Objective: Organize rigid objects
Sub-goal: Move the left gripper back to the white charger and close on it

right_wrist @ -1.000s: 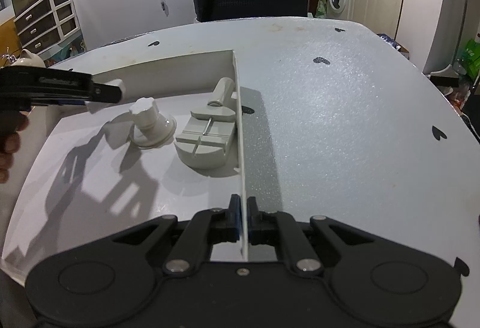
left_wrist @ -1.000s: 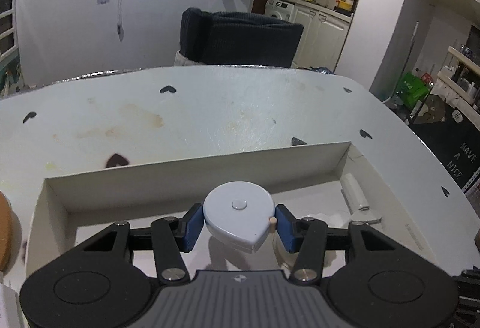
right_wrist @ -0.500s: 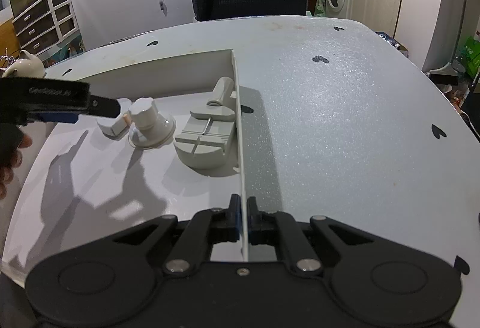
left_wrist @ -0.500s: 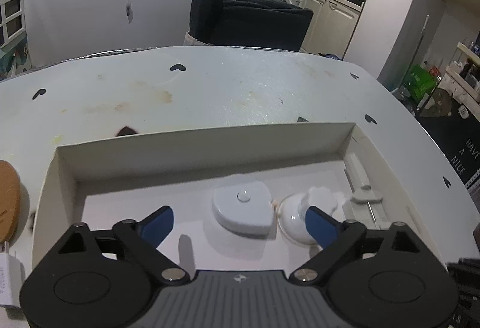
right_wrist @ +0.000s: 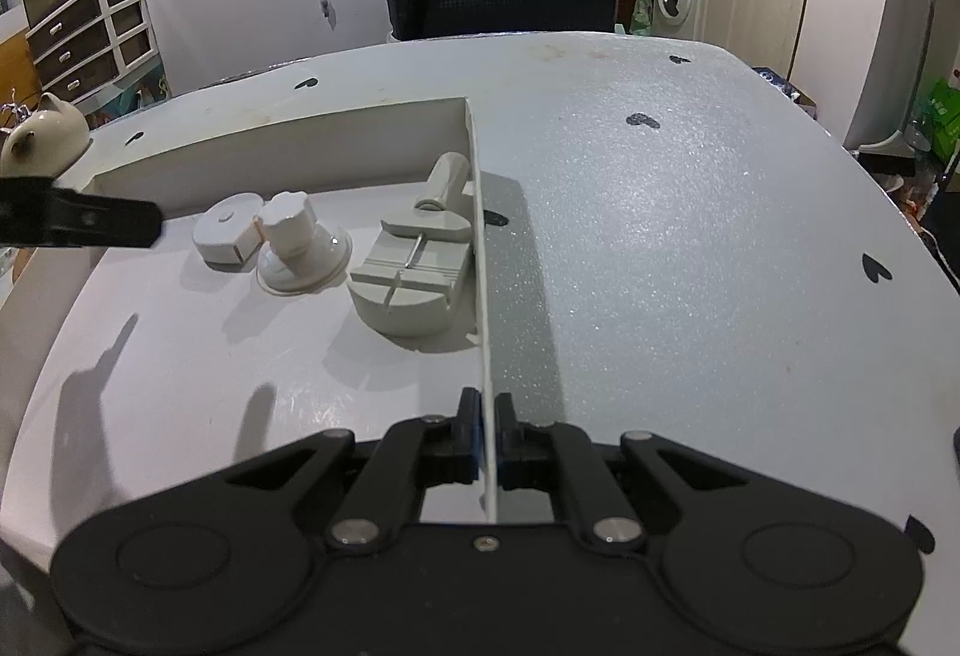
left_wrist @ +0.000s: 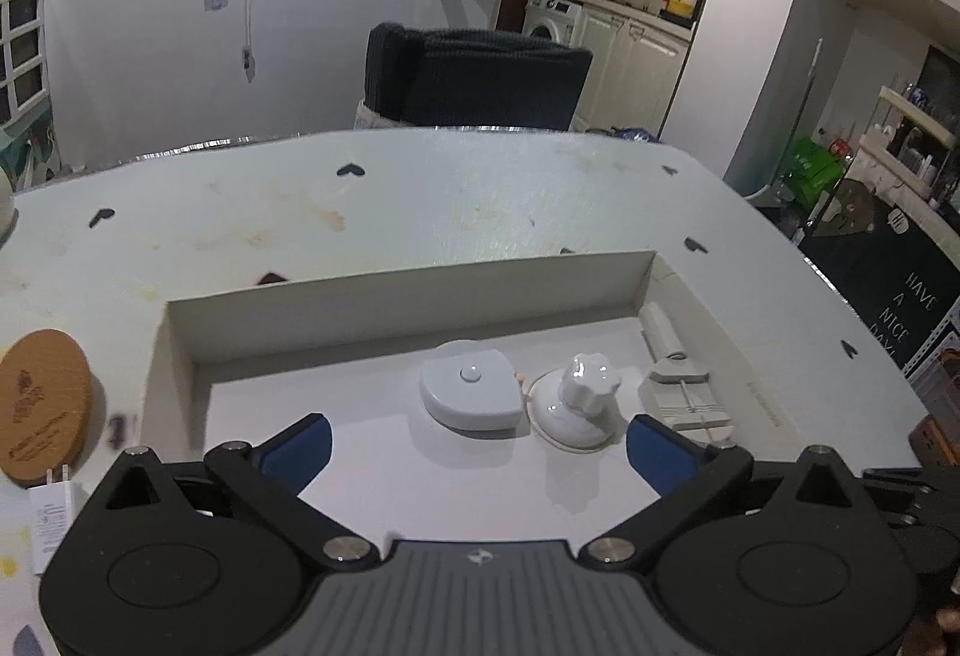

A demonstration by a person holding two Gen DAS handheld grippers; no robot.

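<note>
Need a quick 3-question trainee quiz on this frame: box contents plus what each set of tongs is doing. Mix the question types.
1. True or false: the left tongs grip the white tape measure.
2. What do the right tongs clamp? A) suction cup B) the box wall C) nothing
3. Fill in: in the box, the suction cup sits between the tape measure and the grey ____.

Key:
1. False. Their jaws are opening, nothing between them; the tape measure lies on the box floor.
2. B, the thin box wall.
3. Tool, the slotted block by the right wall.
</note>
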